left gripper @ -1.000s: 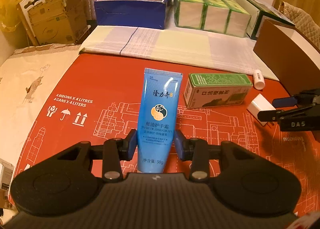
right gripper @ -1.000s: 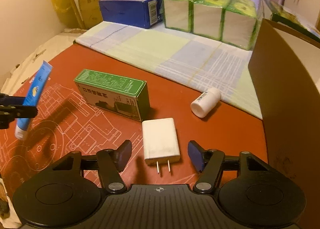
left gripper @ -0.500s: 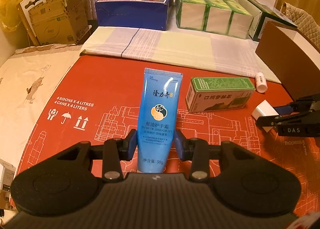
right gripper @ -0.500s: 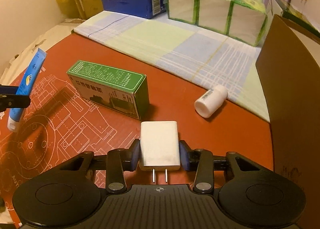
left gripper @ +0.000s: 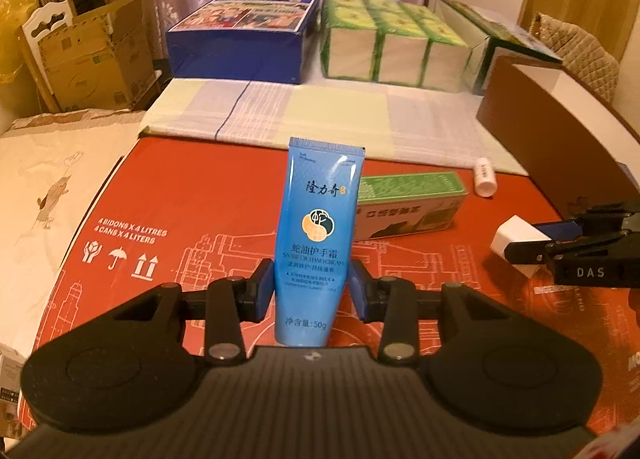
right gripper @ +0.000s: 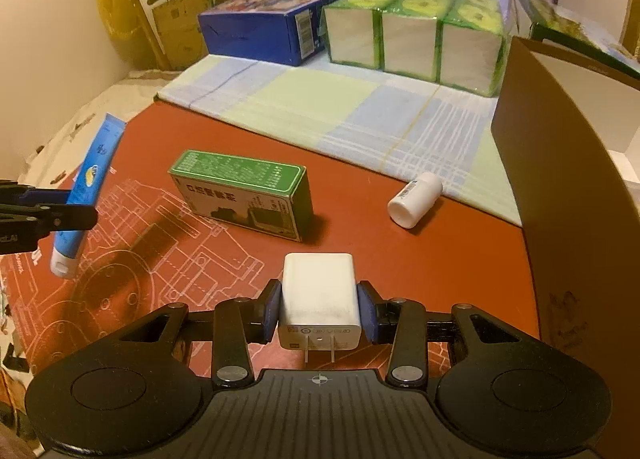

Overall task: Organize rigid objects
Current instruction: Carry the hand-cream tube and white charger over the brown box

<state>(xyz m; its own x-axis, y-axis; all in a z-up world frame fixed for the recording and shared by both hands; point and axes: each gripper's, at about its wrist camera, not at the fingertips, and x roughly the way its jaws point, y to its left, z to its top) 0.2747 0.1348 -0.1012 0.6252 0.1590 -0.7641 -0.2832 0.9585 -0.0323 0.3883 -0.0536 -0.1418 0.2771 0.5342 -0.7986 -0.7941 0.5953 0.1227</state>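
Red mat point(left gripper: 200, 195) reads "4 CANS X 4 LITERS"; left tongs point(left gripper: 313, 291) pinch "50g" tube point(left gripper: 320, 235), right tongs point(right gripper: 319, 311) pinch charger point(right gripper: 319, 295).

Blue tube point(left gripper: 316, 235), white charger point(right gripper: 320, 301) aloft

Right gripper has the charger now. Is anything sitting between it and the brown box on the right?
Nothing visible does. The right gripper holds the white charger, and bare red mat runs from it to the brown box. The small white bottle lies further back near the cloth, and the green box sits off to the left.
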